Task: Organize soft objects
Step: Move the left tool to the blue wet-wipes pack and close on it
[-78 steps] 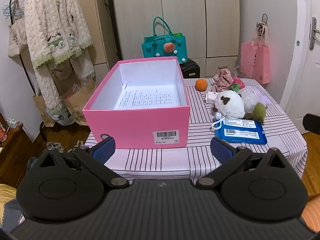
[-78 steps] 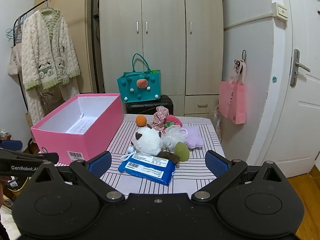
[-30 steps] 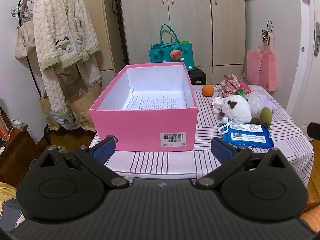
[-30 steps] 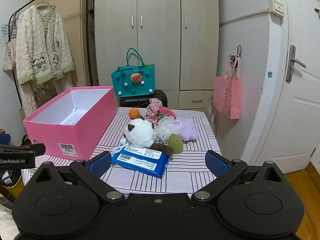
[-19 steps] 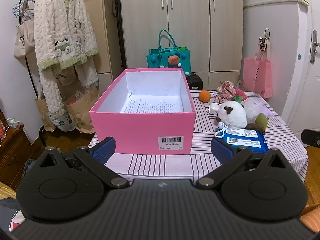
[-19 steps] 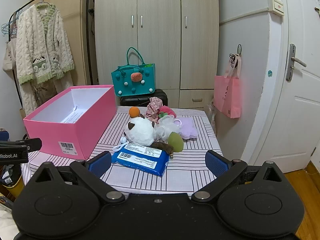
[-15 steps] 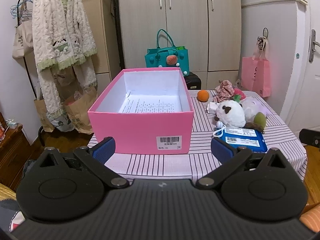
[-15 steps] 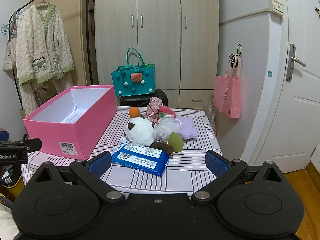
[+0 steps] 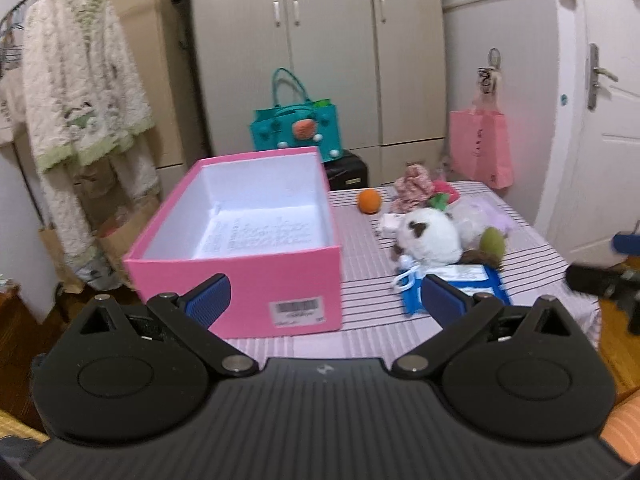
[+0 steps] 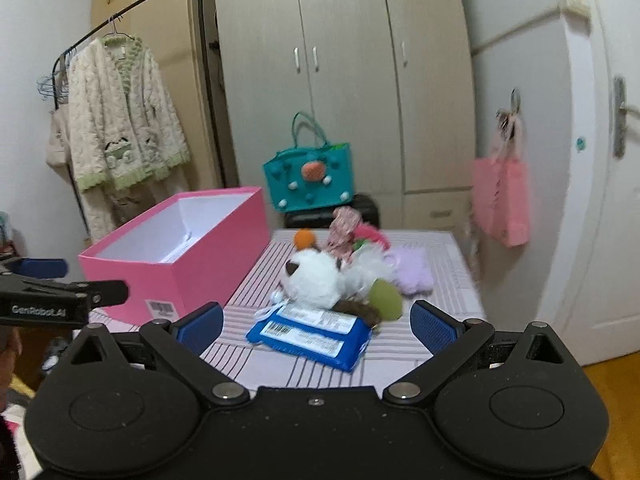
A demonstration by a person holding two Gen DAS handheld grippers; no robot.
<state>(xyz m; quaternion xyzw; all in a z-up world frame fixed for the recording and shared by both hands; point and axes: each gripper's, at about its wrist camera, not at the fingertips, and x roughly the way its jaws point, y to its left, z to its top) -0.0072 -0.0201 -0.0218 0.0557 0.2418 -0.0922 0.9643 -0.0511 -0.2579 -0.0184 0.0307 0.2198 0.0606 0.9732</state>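
Both grippers empty, fingers spread wide: left gripper, right gripper. Blue pack lies just ahead between the right fingers, plush toy behind it. Go low, pinch the pack's edge, then lift toward the pink box, left of the fingers.

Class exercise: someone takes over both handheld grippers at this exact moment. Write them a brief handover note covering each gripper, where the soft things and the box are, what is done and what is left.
Left gripper: open, empty, short of the pink box.
Right gripper: open, empty, facing the pile from the table's near edge.
Pink box: on the left of the striped table, open; only a printed sheet shows inside.
Pile, right of the box: white plush toy, blue wipes pack in front of it, green sponge, lilac piece, orange ball, floral cloth.
Done: nothing boxed.
Left: probably move the soft things into the box; the wipes pack looks nearest.
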